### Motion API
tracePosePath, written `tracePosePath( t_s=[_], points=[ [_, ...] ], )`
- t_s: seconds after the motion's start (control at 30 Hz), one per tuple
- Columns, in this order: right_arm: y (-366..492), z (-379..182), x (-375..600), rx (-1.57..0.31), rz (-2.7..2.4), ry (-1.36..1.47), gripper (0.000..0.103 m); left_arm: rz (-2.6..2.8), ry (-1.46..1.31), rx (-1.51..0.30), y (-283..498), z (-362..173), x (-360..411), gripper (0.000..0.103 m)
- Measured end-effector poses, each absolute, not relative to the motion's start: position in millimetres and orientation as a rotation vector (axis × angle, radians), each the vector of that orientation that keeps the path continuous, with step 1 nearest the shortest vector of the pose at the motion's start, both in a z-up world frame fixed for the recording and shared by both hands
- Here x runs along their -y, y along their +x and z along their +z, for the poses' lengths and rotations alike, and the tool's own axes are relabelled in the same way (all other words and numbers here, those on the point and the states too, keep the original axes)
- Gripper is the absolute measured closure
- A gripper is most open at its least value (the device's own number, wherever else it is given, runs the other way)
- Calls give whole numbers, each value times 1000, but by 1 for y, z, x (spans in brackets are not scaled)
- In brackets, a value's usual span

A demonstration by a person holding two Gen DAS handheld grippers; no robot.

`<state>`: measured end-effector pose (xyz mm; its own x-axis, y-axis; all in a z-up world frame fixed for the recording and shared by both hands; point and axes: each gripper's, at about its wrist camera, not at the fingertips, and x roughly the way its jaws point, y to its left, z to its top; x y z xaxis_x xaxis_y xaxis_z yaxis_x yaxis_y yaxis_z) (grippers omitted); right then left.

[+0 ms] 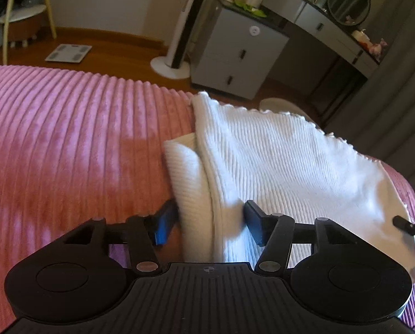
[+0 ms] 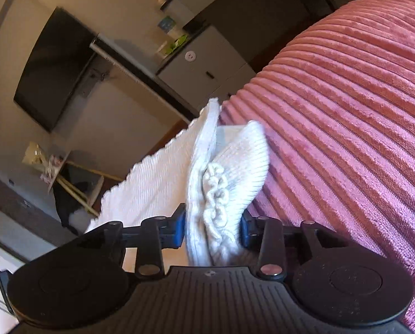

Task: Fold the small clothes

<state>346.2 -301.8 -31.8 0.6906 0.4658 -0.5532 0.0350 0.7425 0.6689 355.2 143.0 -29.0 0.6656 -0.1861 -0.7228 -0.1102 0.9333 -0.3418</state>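
A white ribbed garment (image 1: 277, 161) with a scalloped hem lies on the pink ribbed bedspread (image 1: 68, 139), its left edge folded over into a thick roll. My left gripper (image 1: 210, 217) straddles that rolled edge near me, and both pads touch the cloth, one on each side. In the right wrist view the garment (image 2: 157, 178) hangs lifted off the bedspread (image 2: 346, 111). My right gripper (image 2: 213, 222) is shut on a bunched, ruffled part of it. A dark tip of the right gripper (image 1: 402, 222) shows at the garment's right corner.
Beyond the bed's far edge are a wooden floor, a white tower fan (image 1: 179, 27), a grey drawer unit (image 1: 235, 55), a desk with a round mirror (image 1: 348, 0) and a bathroom scale (image 1: 68, 53). A dark wall screen (image 2: 51, 66) shows in the right wrist view.
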Motion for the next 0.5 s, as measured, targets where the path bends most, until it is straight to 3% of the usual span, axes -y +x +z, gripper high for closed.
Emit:
tracePosePath(
  t_s=[0.2, 0.4, 0.5],
  points=[
    [336, -22, 300, -821, 290, 606, 62, -63, -372, -872, 348, -29, -144, 35],
    [324, -12, 289, -842, 324, 492, 47, -91, -428, -891, 346, -32, -147, 38],
    [324, -11, 284, -846, 325, 463, 45, -96, -405, -895, 347, -33, -145, 38]
  ],
)
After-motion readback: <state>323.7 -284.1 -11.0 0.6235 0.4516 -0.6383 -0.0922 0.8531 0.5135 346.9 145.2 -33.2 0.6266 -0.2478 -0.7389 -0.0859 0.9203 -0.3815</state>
